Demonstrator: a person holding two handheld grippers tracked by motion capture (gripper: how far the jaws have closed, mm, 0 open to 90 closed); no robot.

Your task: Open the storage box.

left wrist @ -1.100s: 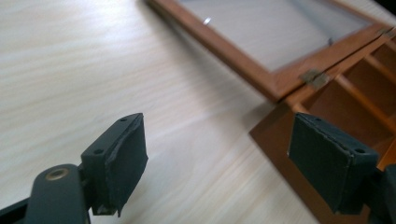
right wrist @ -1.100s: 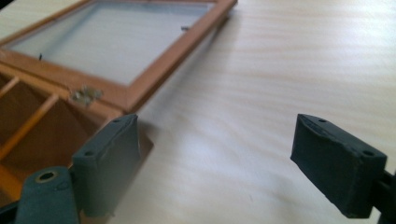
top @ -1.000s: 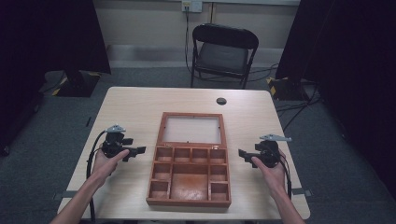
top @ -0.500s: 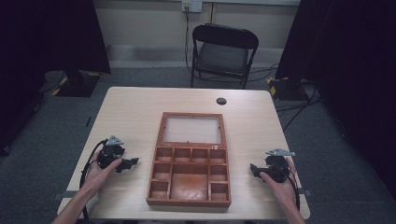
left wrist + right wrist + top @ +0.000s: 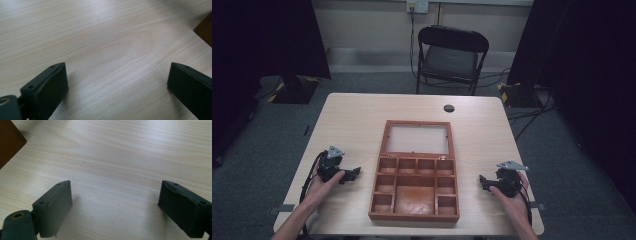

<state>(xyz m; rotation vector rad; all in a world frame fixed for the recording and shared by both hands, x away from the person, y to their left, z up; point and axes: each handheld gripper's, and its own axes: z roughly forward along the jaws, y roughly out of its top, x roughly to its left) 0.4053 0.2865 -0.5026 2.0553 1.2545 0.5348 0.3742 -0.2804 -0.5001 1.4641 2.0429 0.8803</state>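
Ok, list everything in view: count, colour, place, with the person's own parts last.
Wooden box: one, reddish brown, open, table centre, lid lying flat behind its compartments.
Table: one, pale wood.
Cable hole: one, black, far part of the table.
Folding chair: one, black, beyond the table.
Left gripper: one, black, left of the box, jaws open, nothing between them.
Right gripper: one, black, right of the box, jaws open, nothing between them.

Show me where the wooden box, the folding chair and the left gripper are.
wooden box (image 5: 414, 214): high view, on its near front wall.
folding chair (image 5: 450, 61): high view, on the seat cushion.
left gripper (image 5: 355, 173): high view, midway between its fingertips, beside the box's left wall.
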